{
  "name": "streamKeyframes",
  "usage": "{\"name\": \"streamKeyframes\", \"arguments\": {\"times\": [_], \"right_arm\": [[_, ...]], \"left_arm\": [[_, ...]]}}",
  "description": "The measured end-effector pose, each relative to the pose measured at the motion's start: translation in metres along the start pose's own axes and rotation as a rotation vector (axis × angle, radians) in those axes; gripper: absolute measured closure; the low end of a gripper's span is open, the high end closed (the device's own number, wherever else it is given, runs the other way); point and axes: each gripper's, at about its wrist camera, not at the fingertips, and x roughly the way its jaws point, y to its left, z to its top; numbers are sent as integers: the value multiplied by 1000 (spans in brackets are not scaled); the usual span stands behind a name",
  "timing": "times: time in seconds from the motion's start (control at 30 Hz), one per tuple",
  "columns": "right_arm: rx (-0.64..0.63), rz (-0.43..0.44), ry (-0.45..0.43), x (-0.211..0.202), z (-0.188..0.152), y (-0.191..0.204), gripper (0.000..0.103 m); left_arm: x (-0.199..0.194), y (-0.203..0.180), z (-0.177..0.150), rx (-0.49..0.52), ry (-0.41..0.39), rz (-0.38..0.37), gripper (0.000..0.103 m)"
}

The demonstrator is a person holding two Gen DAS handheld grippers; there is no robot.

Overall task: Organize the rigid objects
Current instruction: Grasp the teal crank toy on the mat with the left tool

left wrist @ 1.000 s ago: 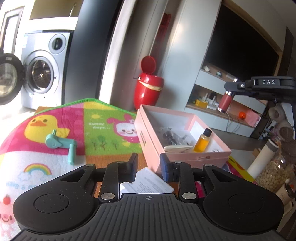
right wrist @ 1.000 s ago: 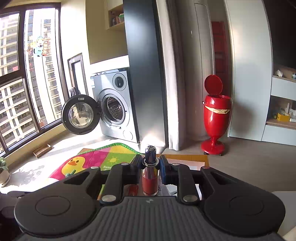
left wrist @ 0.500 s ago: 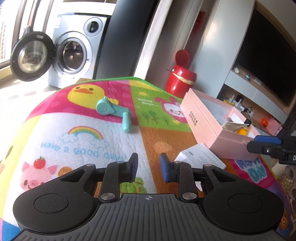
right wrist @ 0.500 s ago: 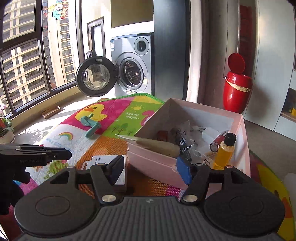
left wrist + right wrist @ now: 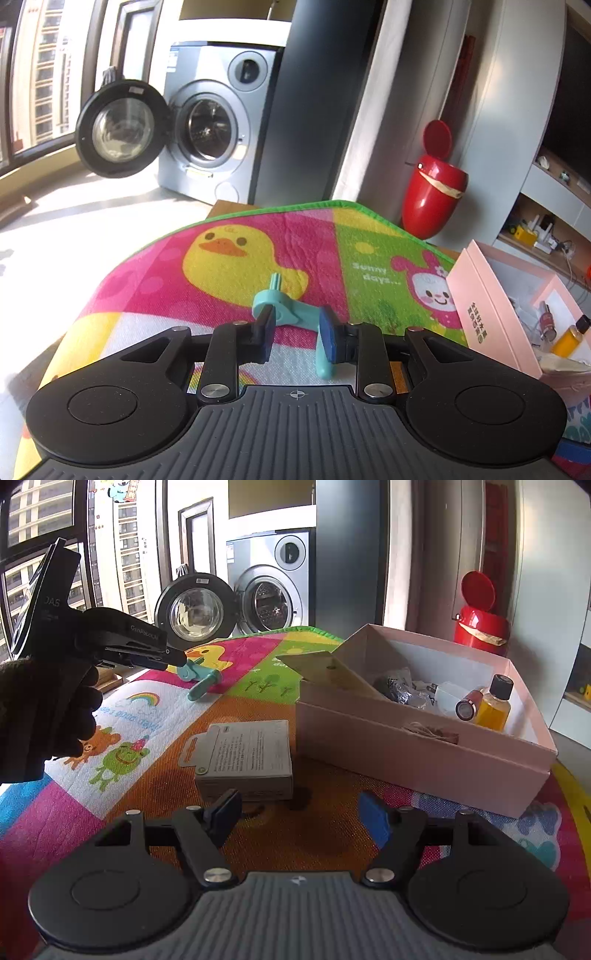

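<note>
Both tools looked the same. The left gripper (image 5: 295,334) was black plastic, with two round flat discs, one on each side, and a grey ribbed part in the middle with a small cross mark. Shiny silver screws sat on its two black arms. Its fingertips (image 5: 328,335) had blue pads. The right gripper (image 5: 301,818) had the same discs, screws and blue pads. The left hand (image 5: 48,716) wore a dark knitted glove. White letters were printed on the black handle.
</note>
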Motion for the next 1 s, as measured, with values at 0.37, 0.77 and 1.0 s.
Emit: {"name": "streamKeyframes", "arguments": {"times": [0.37, 0.77, 1.0], "right_arm": [[46, 13, 26, 6, -6, -5, 27], [52, 13, 31, 8, -4, -7, 24], [50, 4, 32, 10, -4, -6, 24]], "left_arm": [[59, -2, 24, -31, 6, 134, 74], [27, -8, -27, 271, 77, -240, 73], [-34, 5, -47, 254, 9, -165, 73]]}}
